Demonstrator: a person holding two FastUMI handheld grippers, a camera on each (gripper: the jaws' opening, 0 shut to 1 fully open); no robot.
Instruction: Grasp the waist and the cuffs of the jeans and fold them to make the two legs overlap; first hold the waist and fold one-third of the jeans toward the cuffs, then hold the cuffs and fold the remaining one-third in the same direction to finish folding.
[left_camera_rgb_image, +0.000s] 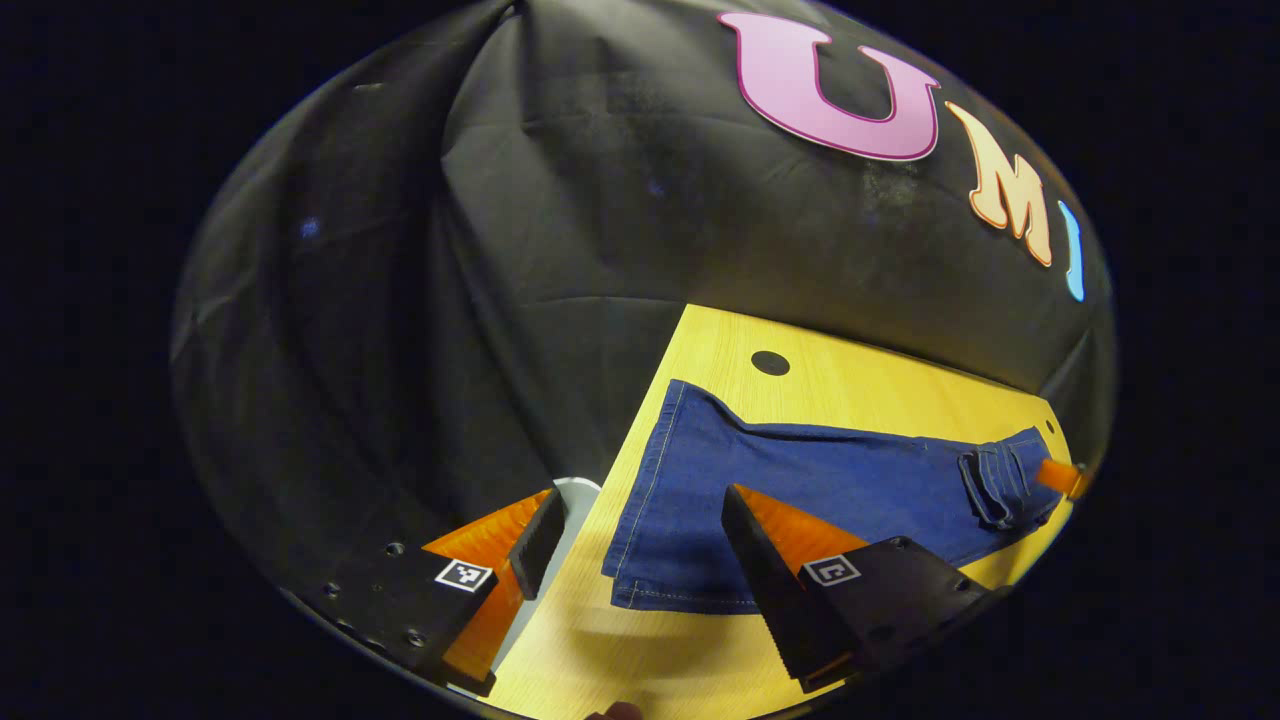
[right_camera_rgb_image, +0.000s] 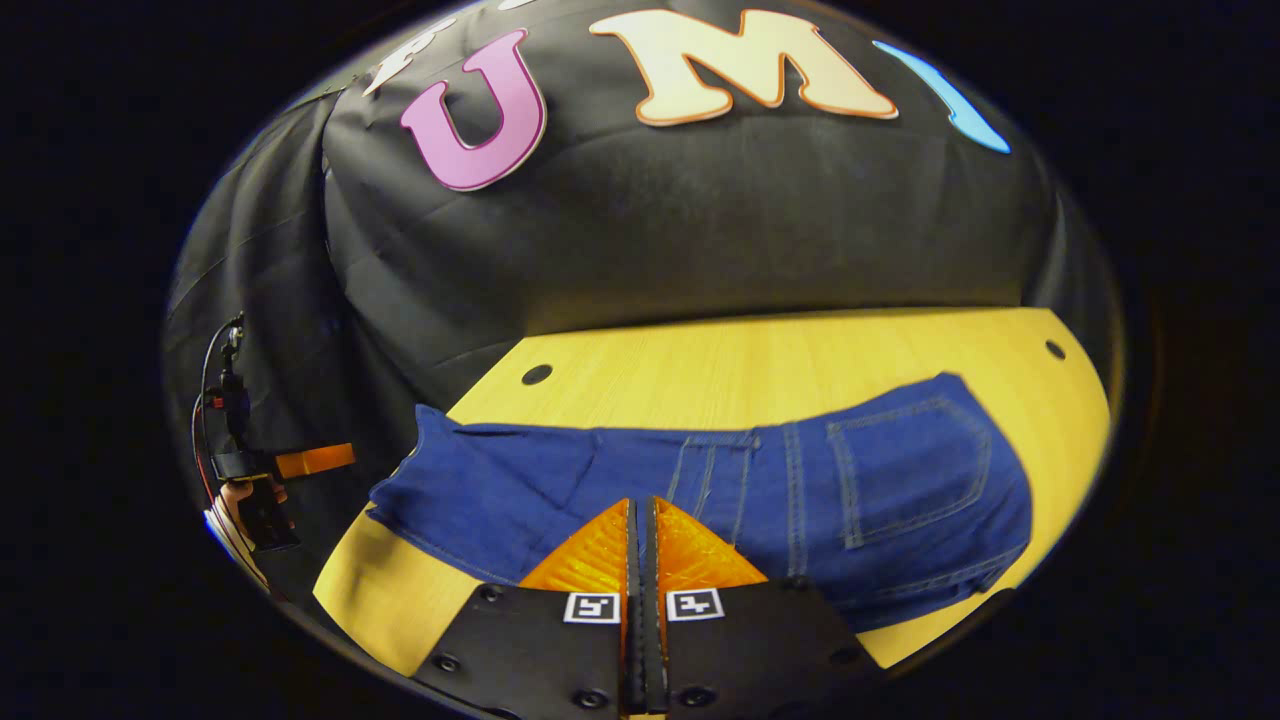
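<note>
Blue jeans (left_camera_rgb_image: 840, 480) lie stretched along the yellow wooden table (left_camera_rgb_image: 880, 385), cuffs at the near left end (left_camera_rgb_image: 660, 580) and waist at the far right. In the left gripper view my left gripper (left_camera_rgb_image: 642, 495) hangs open above the cuff end, one finger over the table's left edge and the other over the leg. In the right gripper view the jeans (right_camera_rgb_image: 900, 480) show a back pocket and belt loops. My right gripper (right_camera_rgb_image: 640, 505) is shut at the waistband there, and its fingertip (left_camera_rgb_image: 1060, 475) shows at the bunched waist. The left gripper (right_camera_rgb_image: 255, 480) is held by a hand beyond the cuffs.
The table (right_camera_rgb_image: 760, 360) has small round holes (left_camera_rgb_image: 770, 363) (right_camera_rgb_image: 537, 374) (right_camera_rgb_image: 1054, 349) near its far edge. A white object (left_camera_rgb_image: 578, 497) sits below the table's left edge. Black cloth closes the booth behind and to the left.
</note>
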